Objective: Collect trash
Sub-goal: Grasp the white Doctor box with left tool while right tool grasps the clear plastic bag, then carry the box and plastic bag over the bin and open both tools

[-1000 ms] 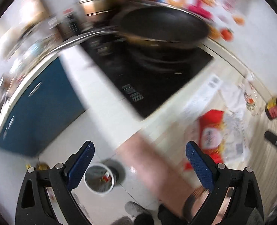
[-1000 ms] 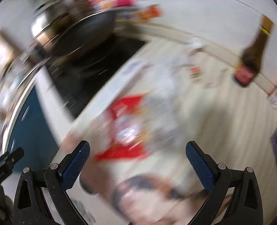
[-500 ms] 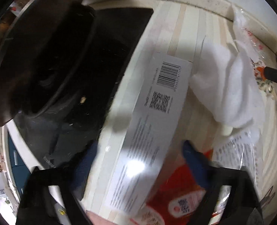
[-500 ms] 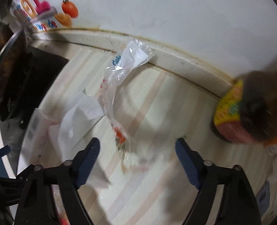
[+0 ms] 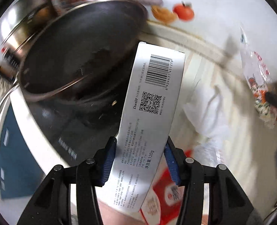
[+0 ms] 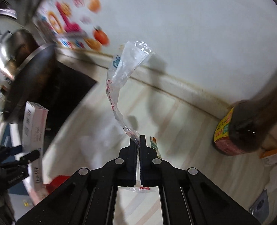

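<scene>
Left claw (image 5: 138, 161) clamped on silver carton (image 5: 153, 101), right claw (image 6: 137, 140) on clear wrapper (image 6: 125, 71), above striped counter (image 6: 185, 131).

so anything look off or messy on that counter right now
Yes, litter lies on the counter: a crumpled white tissue and a red wrapper near the stove. The left gripper holds a long grey box; the right gripper pinches a clear plastic wrapper.

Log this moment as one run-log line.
left gripper: shut on silver carton | right gripper: shut on clear plastic wrapper | both lifted off counter | jaws just closed
</scene>
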